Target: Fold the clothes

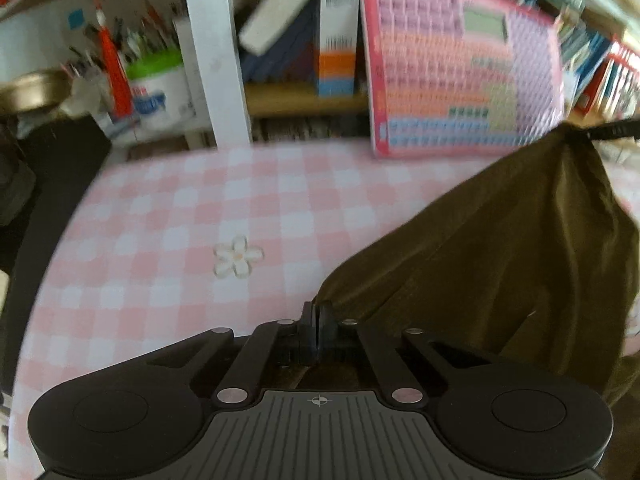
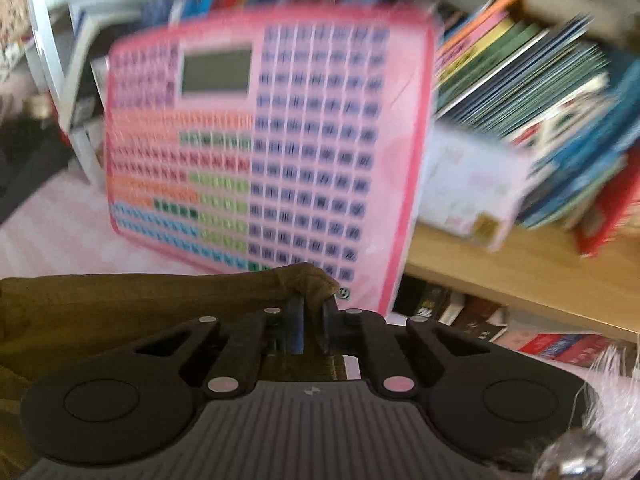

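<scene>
A dark olive-brown garment point(image 1: 480, 256) hangs lifted above a table with a pink-and-white checked cloth point(image 1: 168, 216). My left gripper point(image 1: 317, 312) is shut on one edge of the garment, low in the left wrist view. The cloth rises to the right to a peak where the other gripper's dark tip point(image 1: 608, 130) holds it. In the right wrist view my right gripper point(image 2: 312, 300) is shut on a bunched corner of the same garment point(image 2: 120, 304), which stretches away to the left.
A pink keyboard-style learning board point(image 1: 460, 76) point(image 2: 272, 152) leans upright at the table's back edge. Behind it are shelves of books point(image 2: 540, 120), a white post point(image 1: 216, 52) and a pen pot point(image 1: 156, 80). A flower decal point(image 1: 238, 256) lies on the tablecloth.
</scene>
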{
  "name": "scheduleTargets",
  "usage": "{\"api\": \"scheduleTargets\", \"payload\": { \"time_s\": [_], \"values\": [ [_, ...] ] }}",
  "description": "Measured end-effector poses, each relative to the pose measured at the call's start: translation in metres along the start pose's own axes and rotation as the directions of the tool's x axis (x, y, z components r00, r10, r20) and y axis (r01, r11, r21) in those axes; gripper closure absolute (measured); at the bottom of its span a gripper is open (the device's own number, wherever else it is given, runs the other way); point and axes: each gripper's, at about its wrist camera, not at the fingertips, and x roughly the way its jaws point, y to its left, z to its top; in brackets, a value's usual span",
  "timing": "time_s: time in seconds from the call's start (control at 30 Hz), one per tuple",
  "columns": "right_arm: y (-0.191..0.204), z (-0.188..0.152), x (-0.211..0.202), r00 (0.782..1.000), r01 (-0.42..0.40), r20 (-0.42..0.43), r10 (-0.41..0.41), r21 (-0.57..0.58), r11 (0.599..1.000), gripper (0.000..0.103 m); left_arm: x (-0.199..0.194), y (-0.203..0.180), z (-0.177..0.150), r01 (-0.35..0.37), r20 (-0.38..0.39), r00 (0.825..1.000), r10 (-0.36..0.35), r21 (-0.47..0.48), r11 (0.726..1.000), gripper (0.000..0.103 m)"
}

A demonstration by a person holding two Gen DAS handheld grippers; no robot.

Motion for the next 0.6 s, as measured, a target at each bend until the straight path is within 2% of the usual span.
{"api": "scheduleTargets", "payload": {
  "time_s": [0.17,0.37,0.5,0.6],
  "values": [
    [0.008,-0.022,-0.079,0.995,0.062,0.074,-0.067,0.069,0.996,0.097,-0.056,-0.005,-0.003,0.060,0.142,0.988,-0.062,0.014,0.998,0.103],
    [0.040,-0.079,-0.183,0.974,0.137,0.153,-0.165,0.175,0.975,0.097,-0.118,-0.015,-0.028,0.119,0.270,0.953,-0.135,0.076,0.990,0.103],
    [0.072,-0.133,-0.250,0.956,0.196,0.166,-0.242,0.255,0.947,0.097,-0.153,-0.023,-0.060,0.170,0.296,0.933,-0.204,0.139,0.976,0.103],
    [0.098,-0.182,-0.289,0.948,0.233,0.135,-0.288,0.323,0.917,0.097,-0.172,-0.028,-0.091,0.215,0.272,0.928,-0.254,0.166,0.962,0.103]
  ]
}}
